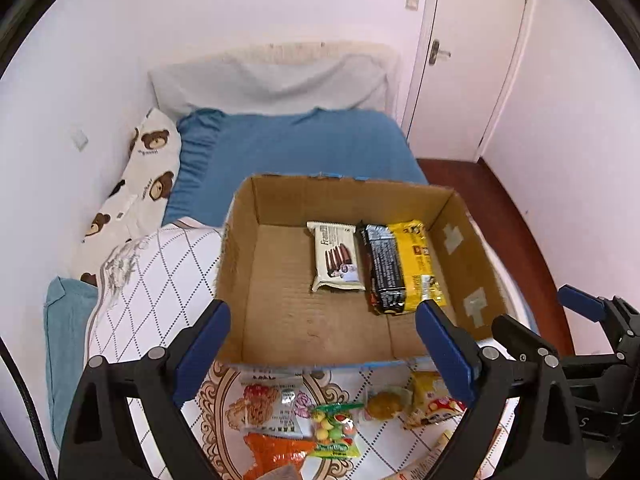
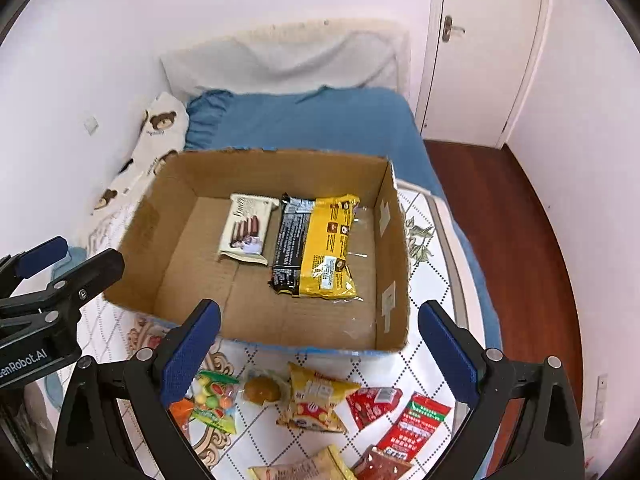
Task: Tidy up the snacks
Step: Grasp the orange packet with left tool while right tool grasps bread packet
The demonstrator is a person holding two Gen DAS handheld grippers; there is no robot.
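Left wrist view: both claws hang wide and empty over the bed (image 1: 304, 148).
The left claw (image 1: 322, 344) and right claw (image 2: 320, 340) hold nothing; three snack packs (image 2: 308, 240) lie inside the cardboard box (image 2: 192, 176), and loose snacks (image 2: 316, 400) lie on the bed just before it.

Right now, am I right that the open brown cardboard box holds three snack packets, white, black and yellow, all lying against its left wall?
Not quite: the white packet, black packet and yellow packet lie toward the right wall of the brown cardboard box, leaving its left half bare. The right wrist view shows this.
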